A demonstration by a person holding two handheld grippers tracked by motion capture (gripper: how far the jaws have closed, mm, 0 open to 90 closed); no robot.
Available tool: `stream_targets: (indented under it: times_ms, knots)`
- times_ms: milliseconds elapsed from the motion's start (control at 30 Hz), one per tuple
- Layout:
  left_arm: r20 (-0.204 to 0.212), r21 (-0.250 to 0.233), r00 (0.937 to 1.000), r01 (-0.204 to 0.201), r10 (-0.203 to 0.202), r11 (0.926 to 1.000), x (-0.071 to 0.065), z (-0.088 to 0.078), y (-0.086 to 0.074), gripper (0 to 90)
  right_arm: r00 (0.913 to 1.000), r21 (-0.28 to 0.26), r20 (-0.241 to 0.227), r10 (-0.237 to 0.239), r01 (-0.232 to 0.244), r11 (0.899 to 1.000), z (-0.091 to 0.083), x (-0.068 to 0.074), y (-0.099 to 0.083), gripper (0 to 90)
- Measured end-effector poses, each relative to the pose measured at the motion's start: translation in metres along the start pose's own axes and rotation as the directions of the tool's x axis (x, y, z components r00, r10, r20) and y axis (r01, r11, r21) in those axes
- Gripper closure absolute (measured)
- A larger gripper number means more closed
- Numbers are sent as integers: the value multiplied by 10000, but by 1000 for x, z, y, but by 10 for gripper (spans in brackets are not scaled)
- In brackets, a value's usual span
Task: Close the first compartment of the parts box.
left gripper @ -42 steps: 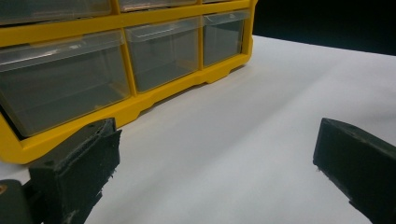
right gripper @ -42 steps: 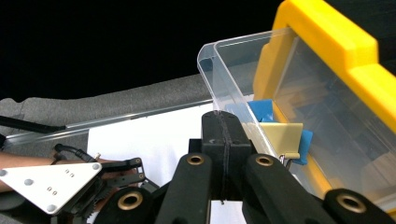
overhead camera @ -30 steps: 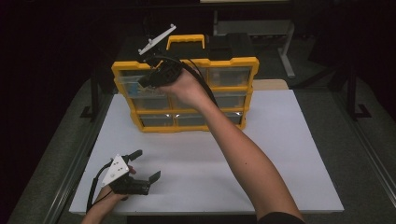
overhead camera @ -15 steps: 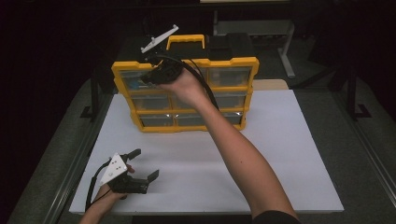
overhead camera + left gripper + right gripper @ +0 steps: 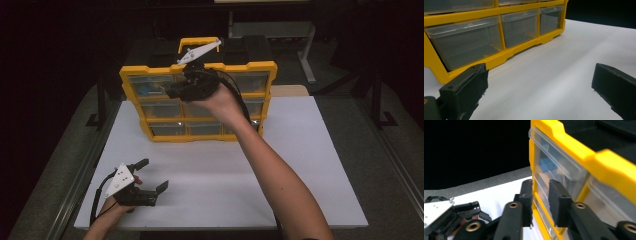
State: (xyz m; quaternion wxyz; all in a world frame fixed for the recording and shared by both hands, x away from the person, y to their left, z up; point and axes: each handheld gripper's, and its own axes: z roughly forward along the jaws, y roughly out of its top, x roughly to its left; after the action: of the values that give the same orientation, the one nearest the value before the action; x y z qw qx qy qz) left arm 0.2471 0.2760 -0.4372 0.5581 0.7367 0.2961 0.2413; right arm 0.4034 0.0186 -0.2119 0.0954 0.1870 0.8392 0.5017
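Organizer: I see the yellow drawer organizer [image 5: 200, 107] upright in the upper middle of the high view, at the far side of the white counter [image 5: 310, 165], its clear drawers facing me.
Top left drawer: the drawer [image 5: 554, 161] in the upper middle of the right gripper view holds a blue item [image 5: 546, 166]; I cannot tell what it is.
Right gripper: my right gripper [image 5: 175, 91] sits at the organizer's upper row, just above centre in the high view. Its jaws have just been opening and stand slightly apart, released, with nothing between them; the drawer front lies just beyond the tips.
Left gripper: my left gripper [image 5: 152, 175] rests in the lower left of the high view, well apart from the organizer, jaws spread wide and released over bare counter.
Bottom drawers: the lower row [image 5: 521, 30], upper left in the left gripper view, looks empty.
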Motion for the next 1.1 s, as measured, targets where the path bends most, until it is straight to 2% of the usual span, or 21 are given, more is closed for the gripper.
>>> stream_targets:
  times_ms: [33,67,100,133,167,200,233,267,300,333,367,400,433,500,633,700,767,833,900,1067,1100]
  knots:
    - [9,10,10000,-43,43,10000,0,0,0,1,9999,-82,136,-9,10,10000,-5,0,-8,653]
    - [9,10,10000,-43,43,10000,0,0,0,1,9999,-82,136,-9,10,10000,-5,0,-8,653]
    - [32,0,10000,-61,61,10000,-1,1,0,1,9998,-186,183,-100,103,9998,-9,0,-16,594]
    - [32,0,10000,-61,61,10000,-1,1,0,1,9998,-186,183,-100,103,9998,-9,0,-16,594]
    - [50,80,9999,-143,142,9999,-1,1,0,1,9993,-339,382,-14,27,9994,-13,2,-25,547]
    - [50,80,9999,-143,142,9999,-1,1,0,1,9993,-339,382,-14,27,9994,-13,2,-25,547]
    - [68,91,9997,-220,219,9997,-1,1,0,1,9983,-407,541,234,-212,9989,-17,3,-35,508]
    - [68,91,9997,-220,219,9997,-1,1,0,1,9983,-407,541,234,-212,9989,-17,3,-35,508]
    - [85,64,9997,-215,215,9997,-2,1,0,1,9978,-393,610,252,-228,9990,-19,3,-44,470]
    - [88,59,9998,-204,203,9998,-2,1,1,1,9978,-393,610,252,-228,9990,-19,3,-44,470]
    - [106,-39,9999,-41,42,10000,-4,2,0,1,9969,-356,671,417,-393,9986,-22,4,-53,448]
    - [106,-39,9999,-41,42,10000,-4,2,0,1,9969,-356,671,417,-393,9986,-22,4,-53,448]
    - [115,35,9998,-145,144,9999,-3,2,0,1,9958,-495,680,618,-585,9971,-26,5,-61,425]
    - [123,54,9999,-115,114,9999,-4,3,0,1,9956,-535,724,602,-564,9970,-28,5,-64,415]
    - [127,60,9998,-132,131,9999,-5,3,0,1,9931,-648,891,764,-707,9954,-36,6,-84,363]
    - [118,87,9998,-157,156,9998,-4,3,0,1,9931,-640,901,747,-691,9956,-37,5,-87,357]
    - [125,92,9998,-157,156,9998,-5,3,0,1,9917,-660,1007,796,-731,9951,-41,4,-99,314]
    - [114,93,9999,-66,65,9999,-6,3,0,1,9916,-679,1009,811,-744,9949,-42,4,-102,296]
    - [117,96,9999,-62,61,9999,-6,3,0,1,9902,-818,1035,939,-857,9930,-47,4,-116,254]
    - [110,93,9999,-130,129,9999,-5,3,0,1,9866,-1076,1214,1093,-964,9895,-55,3,-133,224]
    - [105,108,9999,-130,129,9999,-5,3,0,1,9846,-1151,1313,1156,-1007,9882,-58,4,-141,183]
